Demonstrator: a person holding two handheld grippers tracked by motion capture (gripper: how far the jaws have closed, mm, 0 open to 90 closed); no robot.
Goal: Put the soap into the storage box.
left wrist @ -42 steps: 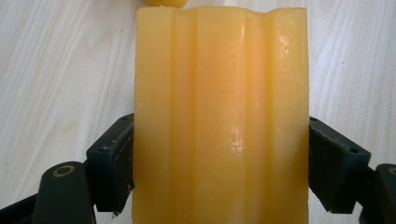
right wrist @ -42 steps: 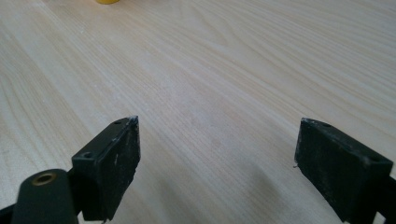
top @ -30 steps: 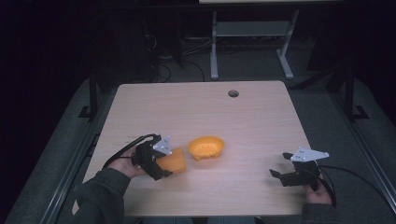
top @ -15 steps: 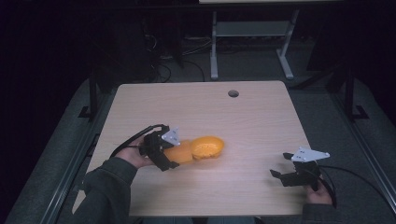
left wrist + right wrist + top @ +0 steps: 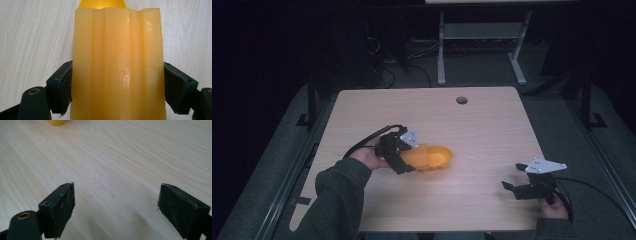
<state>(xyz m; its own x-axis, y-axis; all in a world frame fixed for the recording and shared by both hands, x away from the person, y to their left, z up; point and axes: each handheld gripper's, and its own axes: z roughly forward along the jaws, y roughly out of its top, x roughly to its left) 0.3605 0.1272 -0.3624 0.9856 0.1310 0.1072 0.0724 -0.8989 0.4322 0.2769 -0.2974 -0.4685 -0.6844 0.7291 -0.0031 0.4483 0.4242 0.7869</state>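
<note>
left hand-held gripper [image 5: 117,82]: clenched on orange ribbed block [image 5: 117,62] | yellow bowl [image 5: 437,157]: just beyond block's far end | right hand-held gripper [image 5: 116,207]: released, above tabletop [image 5: 120,157]

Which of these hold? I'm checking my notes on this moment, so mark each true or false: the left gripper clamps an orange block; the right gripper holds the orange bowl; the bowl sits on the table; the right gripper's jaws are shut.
1. The left gripper clamps an orange block. True.
2. The right gripper holds the orange bowl. False: its jaws hold nothing, and the bowl lies far off, by the left gripper.
3. The bowl sits on the table. True.
4. The right gripper's jaws are shut. False: they stand wide apart above bare wood.
</note>
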